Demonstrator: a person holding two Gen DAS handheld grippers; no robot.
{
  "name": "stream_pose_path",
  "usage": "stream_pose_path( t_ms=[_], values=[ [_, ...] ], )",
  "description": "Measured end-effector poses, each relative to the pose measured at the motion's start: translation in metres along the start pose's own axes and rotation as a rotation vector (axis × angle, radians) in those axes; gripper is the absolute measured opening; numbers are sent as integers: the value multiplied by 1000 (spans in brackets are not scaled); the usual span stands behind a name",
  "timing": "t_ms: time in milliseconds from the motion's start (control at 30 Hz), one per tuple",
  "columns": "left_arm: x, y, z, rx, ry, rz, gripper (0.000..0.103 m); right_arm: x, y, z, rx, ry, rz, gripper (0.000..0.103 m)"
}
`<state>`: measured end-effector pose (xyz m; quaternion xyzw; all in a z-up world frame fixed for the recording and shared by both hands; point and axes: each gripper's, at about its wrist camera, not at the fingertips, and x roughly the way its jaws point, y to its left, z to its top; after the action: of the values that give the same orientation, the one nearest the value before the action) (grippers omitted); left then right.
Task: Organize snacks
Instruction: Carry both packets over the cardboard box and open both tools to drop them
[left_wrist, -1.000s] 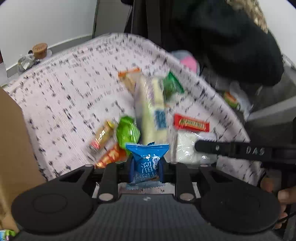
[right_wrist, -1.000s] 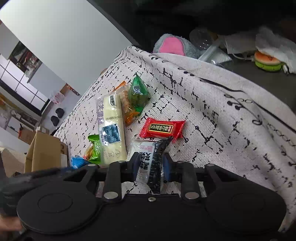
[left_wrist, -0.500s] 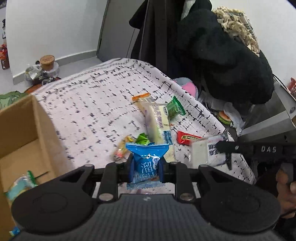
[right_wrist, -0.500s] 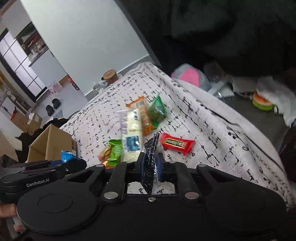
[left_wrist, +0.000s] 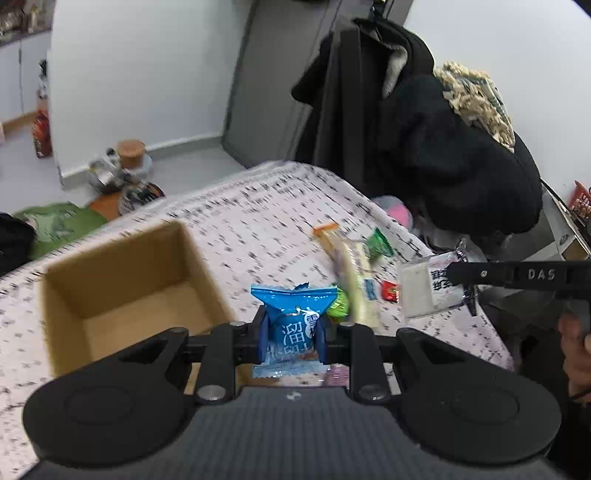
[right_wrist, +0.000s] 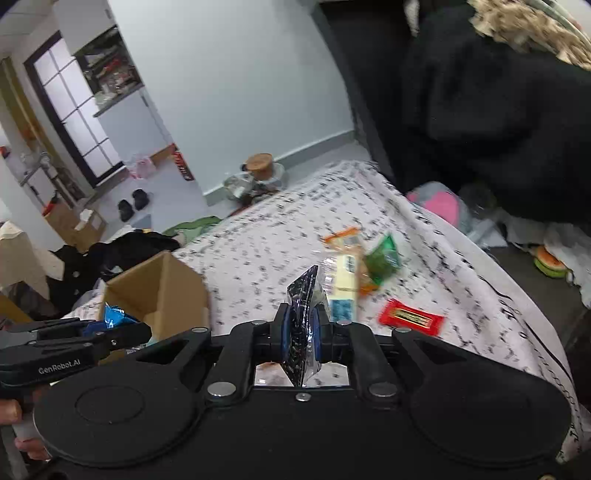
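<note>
Gripping a blue packet (left_wrist: 293, 325) — left tongs (left_wrist: 291, 334); right tongs (right_wrist: 300, 334) — black-and-white packet (right_wrist: 301, 332), beside cardboard box (left_wrist: 122, 284)

Lived-in home, prob. a bedroom or small flat. Patterned white cloth (right_wrist: 280, 236) w/ black marks covers the surface. Dark coats (left_wrist: 443, 147) hang in a heap by a grey door (left_wrist: 266, 81). Floor clutter: cork-lidded jar (right_wrist: 260, 166), pair of black shoes (right_wrist: 131, 203), green fabric (left_wrist: 55, 225), cardboard boxes (right_wrist: 74, 225). Window w/ dark frame (right_wrist: 74, 110) and a shelf unit (right_wrist: 110, 70) packed w/ household stuff. Pink plush toy (right_wrist: 439, 203) and burger-shaped toy (right_wrist: 550, 260) off to the side. Plain white walls, grey skirting.
</note>
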<state>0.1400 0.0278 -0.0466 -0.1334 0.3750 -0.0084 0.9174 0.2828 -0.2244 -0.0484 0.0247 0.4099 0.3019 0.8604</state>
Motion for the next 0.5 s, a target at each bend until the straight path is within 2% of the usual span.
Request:
stream_pose_path(
  t_ms=[233, 500],
  values=[
    [-33, 20, -12, -44, -35, 34, 24, -7, 32, 8, -42, -37, 65, 12],
    [-56, 31, -14, -56, -125, 51, 24, -16, 69, 9, -84, -57, 141, 12]
  ],
)
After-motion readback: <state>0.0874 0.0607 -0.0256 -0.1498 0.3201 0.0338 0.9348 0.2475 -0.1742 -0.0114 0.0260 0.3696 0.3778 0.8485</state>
